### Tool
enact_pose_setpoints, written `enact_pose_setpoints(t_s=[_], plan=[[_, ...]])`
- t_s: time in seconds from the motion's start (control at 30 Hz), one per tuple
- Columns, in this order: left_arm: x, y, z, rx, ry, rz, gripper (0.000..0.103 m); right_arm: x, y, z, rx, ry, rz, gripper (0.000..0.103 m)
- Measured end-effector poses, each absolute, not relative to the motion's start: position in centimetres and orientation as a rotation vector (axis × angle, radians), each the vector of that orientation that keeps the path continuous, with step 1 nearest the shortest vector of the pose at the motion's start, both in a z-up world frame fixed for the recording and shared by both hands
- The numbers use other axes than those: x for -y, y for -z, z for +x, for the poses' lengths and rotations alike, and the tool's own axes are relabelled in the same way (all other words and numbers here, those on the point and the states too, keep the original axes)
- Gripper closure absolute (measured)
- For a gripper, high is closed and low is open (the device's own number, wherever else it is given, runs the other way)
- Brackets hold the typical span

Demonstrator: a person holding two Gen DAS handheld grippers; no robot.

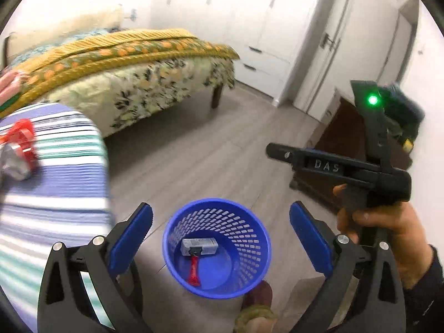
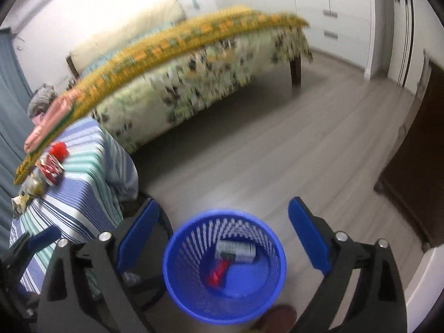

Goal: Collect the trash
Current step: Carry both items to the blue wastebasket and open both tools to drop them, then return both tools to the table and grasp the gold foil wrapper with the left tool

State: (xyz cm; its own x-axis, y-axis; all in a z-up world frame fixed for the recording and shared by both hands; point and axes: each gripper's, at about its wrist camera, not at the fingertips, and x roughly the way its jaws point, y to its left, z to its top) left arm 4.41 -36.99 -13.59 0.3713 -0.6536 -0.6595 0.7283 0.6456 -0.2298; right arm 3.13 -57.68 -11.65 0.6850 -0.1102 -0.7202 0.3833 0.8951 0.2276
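We are holding both tongs over the blue basket, and both are standing wide open with nothing between their pads. The left tongs are framing the basket from above; the right tongs are doing the same in their own view. In the left view we are also seeing the right hand gripping its tool just beside the basket.

Inside the basket, a small grey-and-white carton is lying on the bottom with a red wrapper touching it.

Farther out, on the counter with the striped cloth, more trash is waiting: a crushed red-and-silver can, something red just behind it, and some crumpled yellowish pieces near the edge. Beyond that the bed is filling the room.

We are judging that the risk lies in the next reach. The basket looks light and perforated, so a swing of either tool could be tipping it. The can is sitting close to the counter's edge, and a glancing pinch on its dented, rounded side could be knocking it to the floor.
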Motion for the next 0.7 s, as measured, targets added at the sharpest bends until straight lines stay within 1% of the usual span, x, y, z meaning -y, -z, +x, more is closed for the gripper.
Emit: enact_pose_setpoints(t_s=[0.1,0.27,0.5,0.7], plan=[[34.3,12.5,3.5,-0.771,0.918,0.098,0.005,55.7,9.8,3.0,-0.702,0.281,0.336,0.005],[28.3,12.4,3.4,-0.748,0.779,0.154,0.005,49.5,8.7,4.4,-0.663,0.228,0.222,0.005],[16.1,14.0,6.0,-0.794,0.531,0.134,0.005,36.1,11.3,6.7,-0.757,-0.026,0.109,0.005],[5.7,15.1,9.3,-0.858,0.325,0.12,0.005,24.4,12.0,8.6,-0.827,-0.202,-0.016,0.005]])
